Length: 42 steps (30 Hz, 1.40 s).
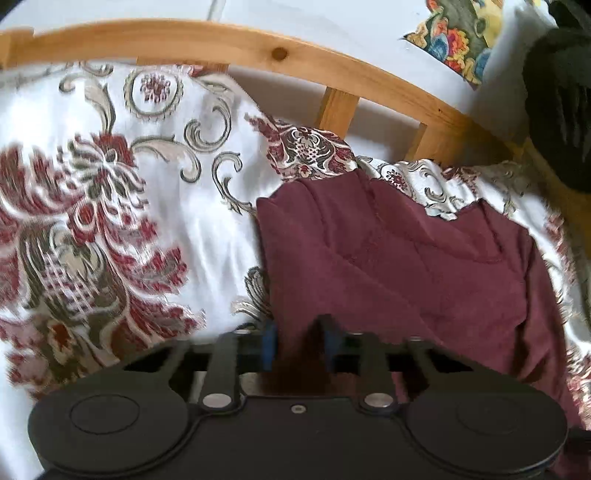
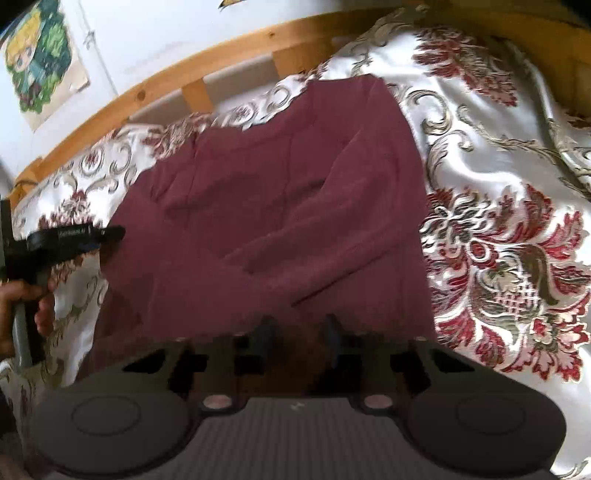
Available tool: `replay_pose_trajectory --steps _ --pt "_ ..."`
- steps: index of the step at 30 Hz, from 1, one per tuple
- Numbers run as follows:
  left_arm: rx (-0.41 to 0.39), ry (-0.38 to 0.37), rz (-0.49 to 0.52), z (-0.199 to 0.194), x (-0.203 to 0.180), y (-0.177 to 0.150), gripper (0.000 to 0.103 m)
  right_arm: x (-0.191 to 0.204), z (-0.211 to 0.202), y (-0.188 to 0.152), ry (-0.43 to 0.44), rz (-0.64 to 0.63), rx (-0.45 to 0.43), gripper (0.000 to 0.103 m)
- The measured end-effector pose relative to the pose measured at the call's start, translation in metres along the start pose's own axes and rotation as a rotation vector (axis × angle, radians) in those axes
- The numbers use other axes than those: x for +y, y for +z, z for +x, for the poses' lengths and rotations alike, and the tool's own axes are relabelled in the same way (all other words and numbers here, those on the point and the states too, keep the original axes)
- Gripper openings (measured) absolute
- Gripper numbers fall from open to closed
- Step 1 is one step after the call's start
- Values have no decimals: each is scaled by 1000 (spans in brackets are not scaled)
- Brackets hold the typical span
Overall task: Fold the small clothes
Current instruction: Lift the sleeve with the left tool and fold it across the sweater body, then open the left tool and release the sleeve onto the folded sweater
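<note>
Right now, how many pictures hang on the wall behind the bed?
2. One colourful picture in the left view's upper right; one cartoon picture in the right view's upper left. They may be the same; others may be hidden.

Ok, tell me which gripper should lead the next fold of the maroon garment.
Neither clearly; probably both together. The left gripper and the right gripper each have the near edge of the maroon garment between their fingers, at opposite sides, so lifting that edge toward the wooden bed rail looks natural.

likely a home bedroom: wooden bed frame [image 1: 207,40], floral bedspread [image 1: 92,206]
</note>
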State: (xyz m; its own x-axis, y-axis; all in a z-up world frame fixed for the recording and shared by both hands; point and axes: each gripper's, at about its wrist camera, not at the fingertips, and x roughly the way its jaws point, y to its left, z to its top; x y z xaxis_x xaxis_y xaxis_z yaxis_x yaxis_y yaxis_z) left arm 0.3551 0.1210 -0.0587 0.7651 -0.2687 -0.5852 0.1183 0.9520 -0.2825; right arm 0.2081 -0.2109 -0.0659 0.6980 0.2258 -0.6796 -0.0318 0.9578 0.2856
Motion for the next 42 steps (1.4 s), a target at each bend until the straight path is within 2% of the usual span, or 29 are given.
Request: replay_pose_trajectory --steps 1,2,6,11,13,16,18,19,20,21,24,26,28,32,33,37,42 --pt "-9 -3 1 -1 -1 -1 10 3 1 -1 2 -17 4 3" --pt "-26 14 10 -5 -4 0 8 7 0 -2 1 -37 0 1" --pt "-93 98 3 -20 -7 6 7 23 -11 -3 -26 -134 -69 0" --pt "-39 112 -21 -4 4 -2 9 23 -4 -5 -33 -139 -13 0" --pt "-38 114 -32 -3 4 -4 12 20 -3 -6 -27 -123 6 0" --pt "-40 133 -58 -12 2 0 32 17 -8 -6 -17 -100 8 2" --pt "-51 138 -75 -21 -1 -1 59 18 -12 -6 -16 -103 -6 8" --pt "-56 137 -74 -24 -5 -4 65 19 -13 -6 -18 -106 -8 19" --pt "-56 139 -65 -29 -9 -7 76 19 -13 -7 -22 -109 -6 33" --pt "-48 145 -46 -33 -16 -10 79 20 -13 -7 -26 -115 2 37" --pt "2 143 21 -37 -35 -18 85 24 -9 -10 -50 -137 43 45" --pt "38 163 63 -37 -46 -24 85 26 -7 -14 -86 -163 78 54" --pt "69 176 93 -39 -54 -30 86 27 -7 -18 -114 -189 100 59" --pt "80 196 107 -54 -63 -36 90 25 -18 -22 -139 -206 120 67" --pt "71 197 102 -61 -65 -37 92 24 -23 -22 -131 -201 115 69" --pt "33 193 75 -85 -71 -37 97 24 -49 -24 -110 -187 52 89" --pt "10 177 70 -118 -83 -43 101 22 -82 -26 -72 -169 -21 103"
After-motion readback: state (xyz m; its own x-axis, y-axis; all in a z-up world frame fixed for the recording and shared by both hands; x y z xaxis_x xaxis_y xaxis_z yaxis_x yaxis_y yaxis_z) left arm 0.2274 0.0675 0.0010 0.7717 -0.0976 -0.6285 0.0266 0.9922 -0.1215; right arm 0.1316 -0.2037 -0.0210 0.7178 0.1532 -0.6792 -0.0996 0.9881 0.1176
